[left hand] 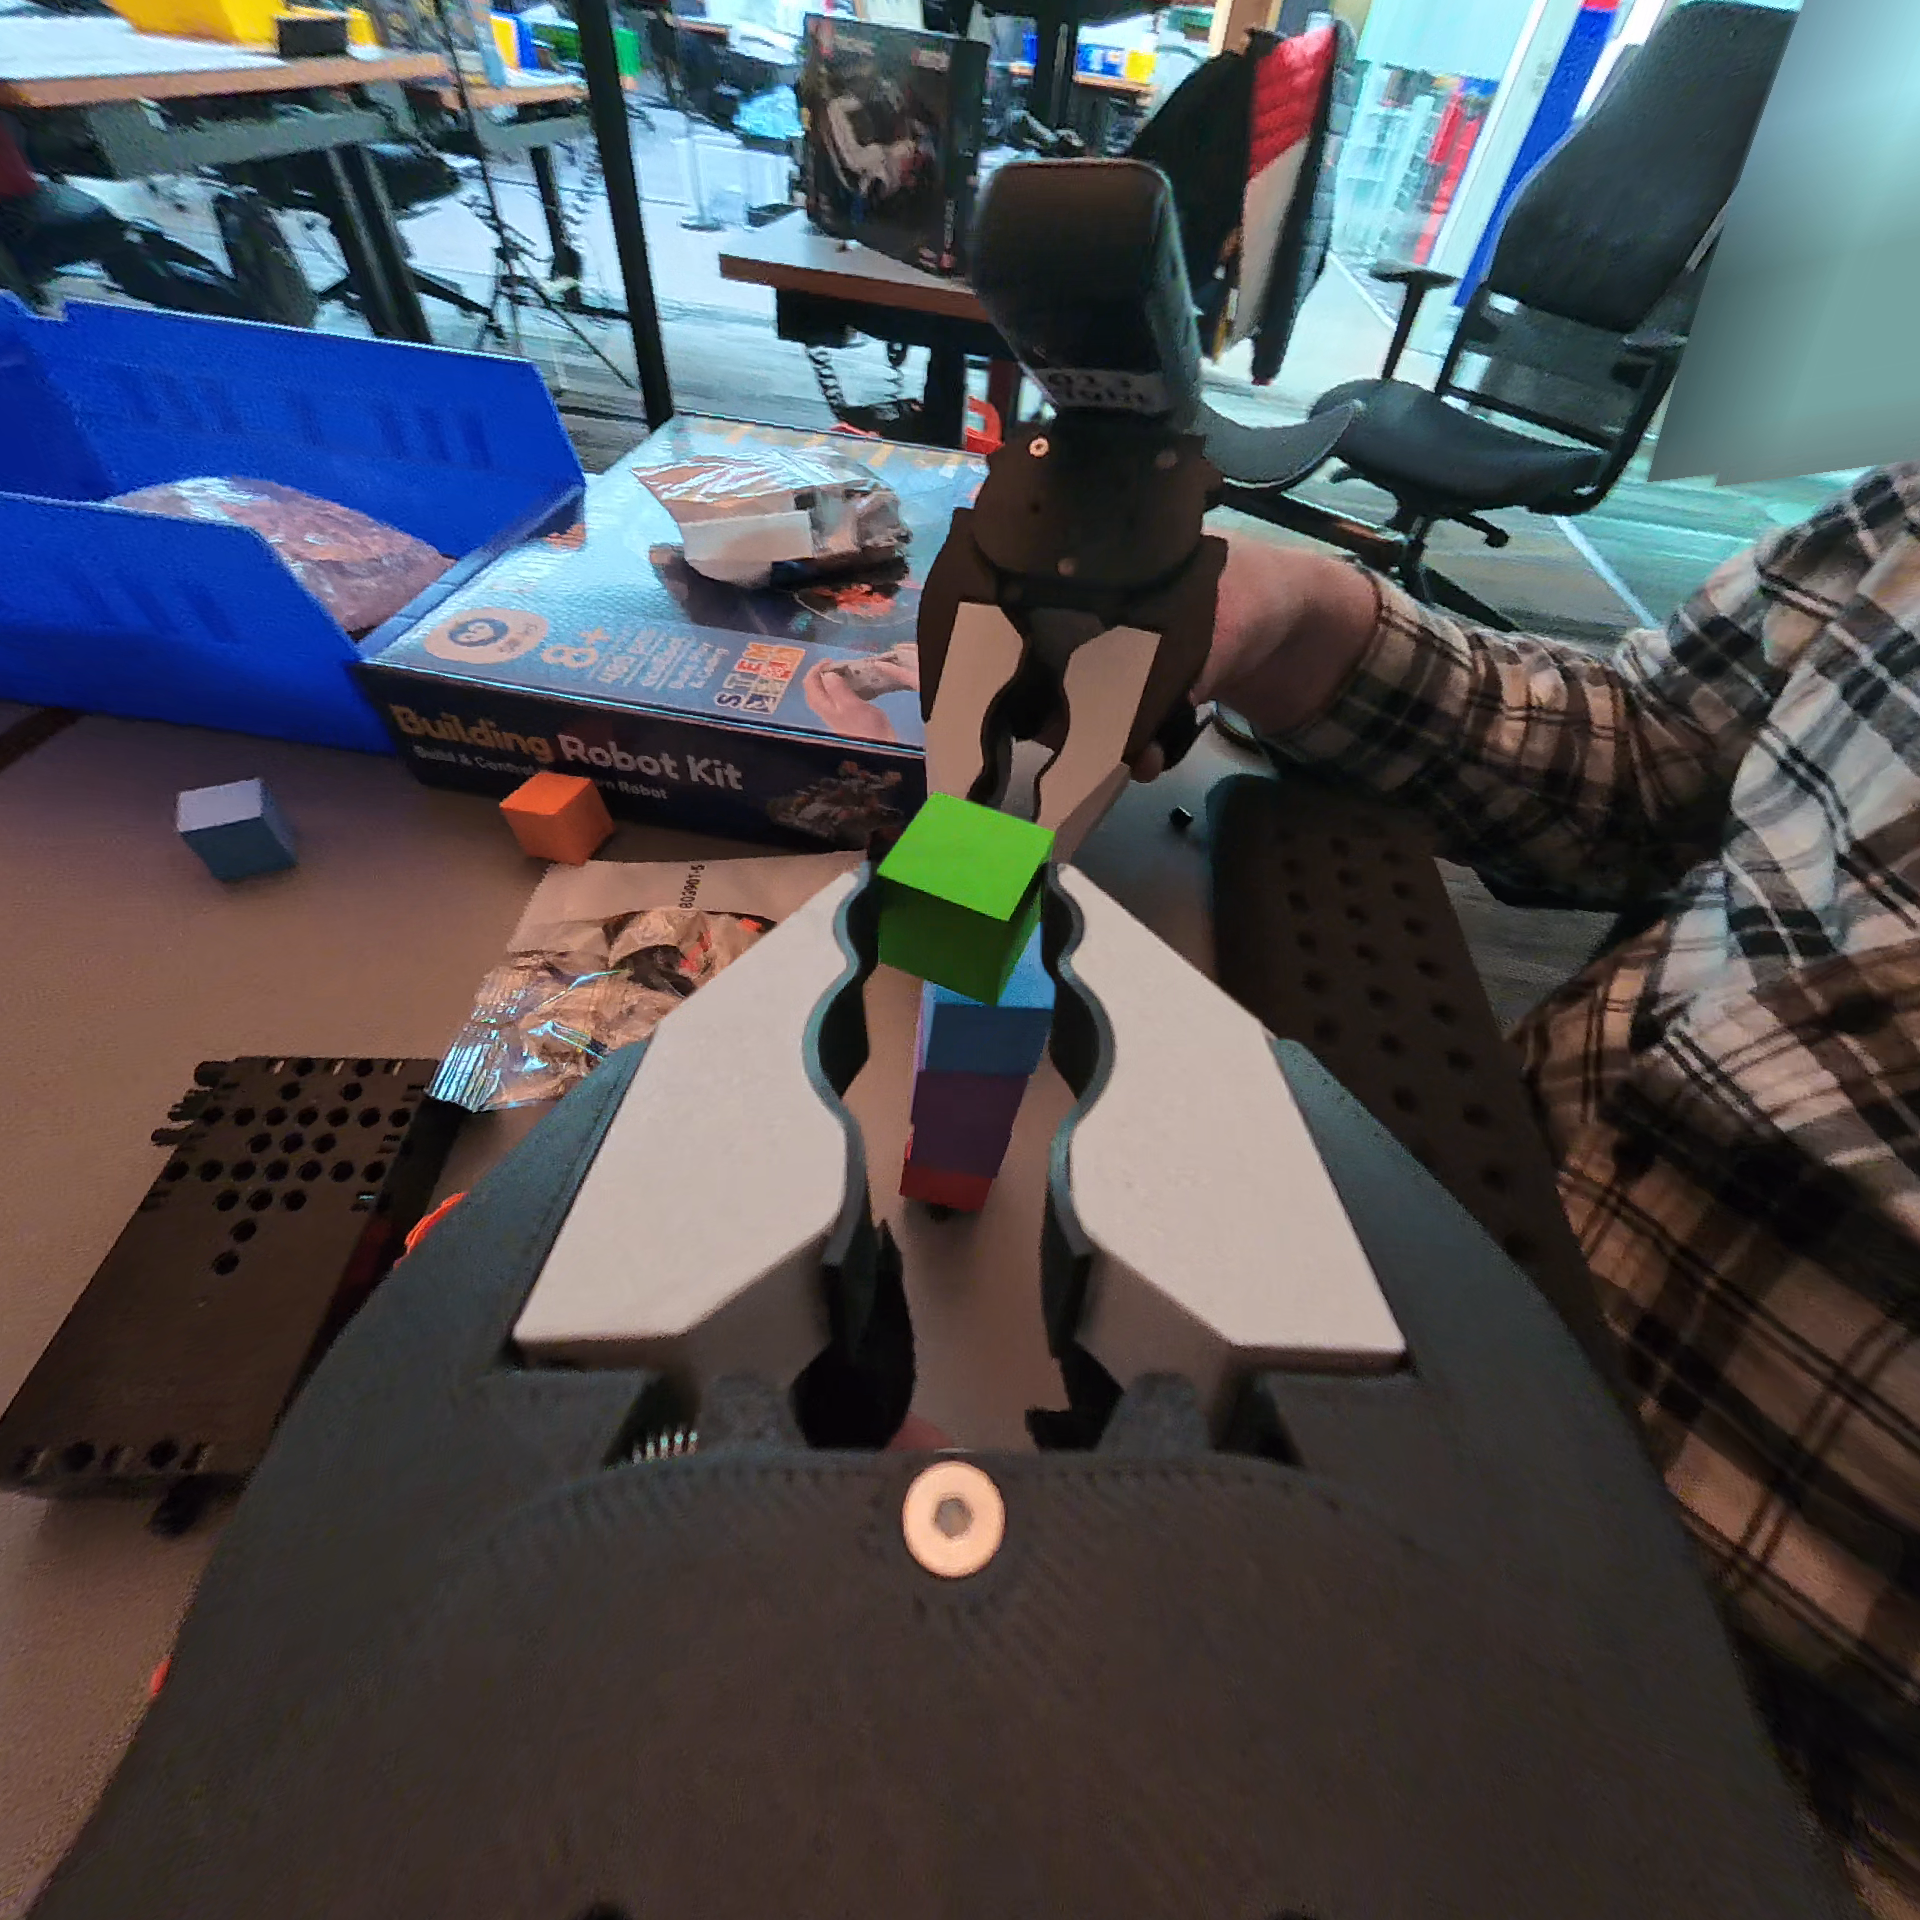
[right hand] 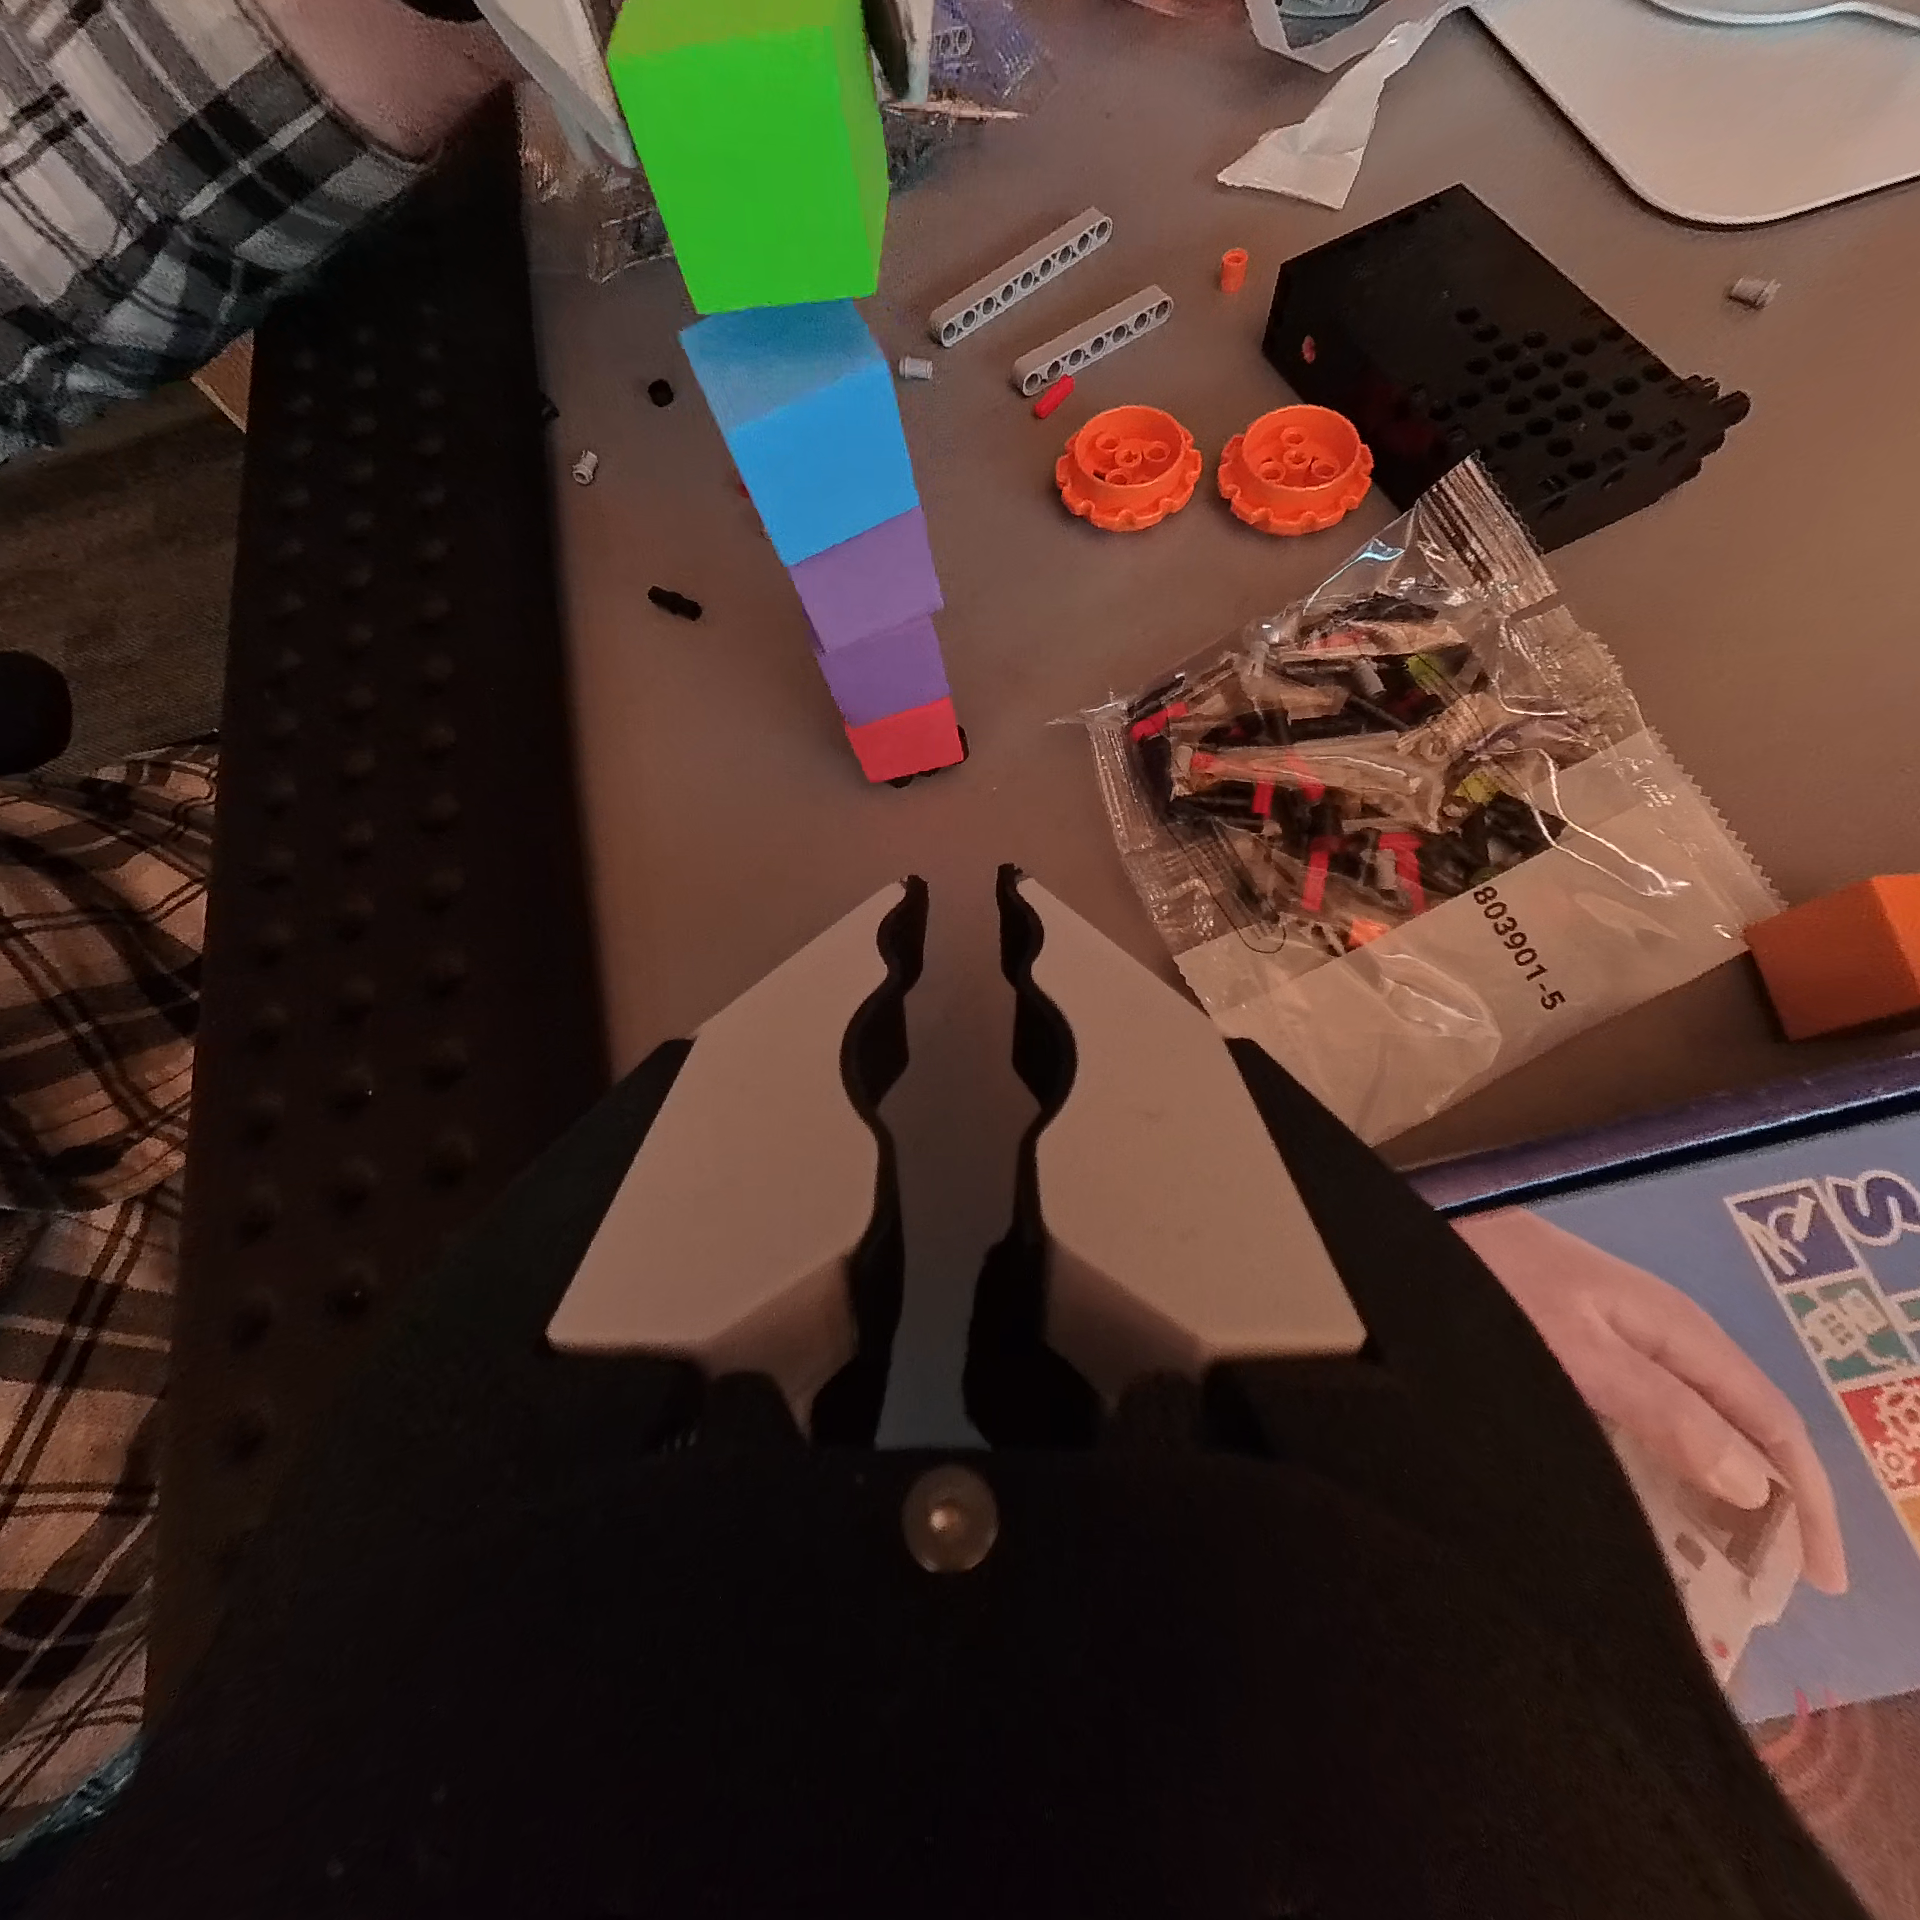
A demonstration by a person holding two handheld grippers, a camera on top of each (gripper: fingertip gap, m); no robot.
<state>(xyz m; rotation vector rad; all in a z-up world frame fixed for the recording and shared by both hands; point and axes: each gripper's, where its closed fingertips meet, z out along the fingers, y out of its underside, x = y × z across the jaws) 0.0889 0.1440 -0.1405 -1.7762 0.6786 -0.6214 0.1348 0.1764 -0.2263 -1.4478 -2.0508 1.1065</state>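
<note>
In the left wrist view, the left gripper [left hand: 961,883] was closed onto the green cube [left hand: 961,899], its 2 wavy-edged fingertips pressing the cube's left and right faces. The cube sat atop a stack [left hand: 971,1091] of blue, purple and red cubes on the table [left hand: 104,1039], turned slightly askew to the blue one beneath. It looked like light, stiff, smooth-faced wood or foam, best held on 2 opposite flat sides. The narrow stack would probably topple at a sideways nudge. Just beyond the stack hung the right gripper [left hand: 1013,790], held by a hand [left hand: 1278,644] in a plaid sleeve, with its fingers a little apart and nothing between them. An orange cube [left hand: 556,816] and a blue-grey cube [left hand: 237,826] lay far left, near a kit box [left hand: 675,644].

In the right wrist view, the right gripper [right hand: 961,883] stood narrowly parted and empty, pointing down at bare table near the red base. The green cube [right hand: 758,166] rose nearest the camera. 2 orange wheels [right hand: 1127,468] and a bag of parts [right hand: 1382,790] lay to the right.
</note>
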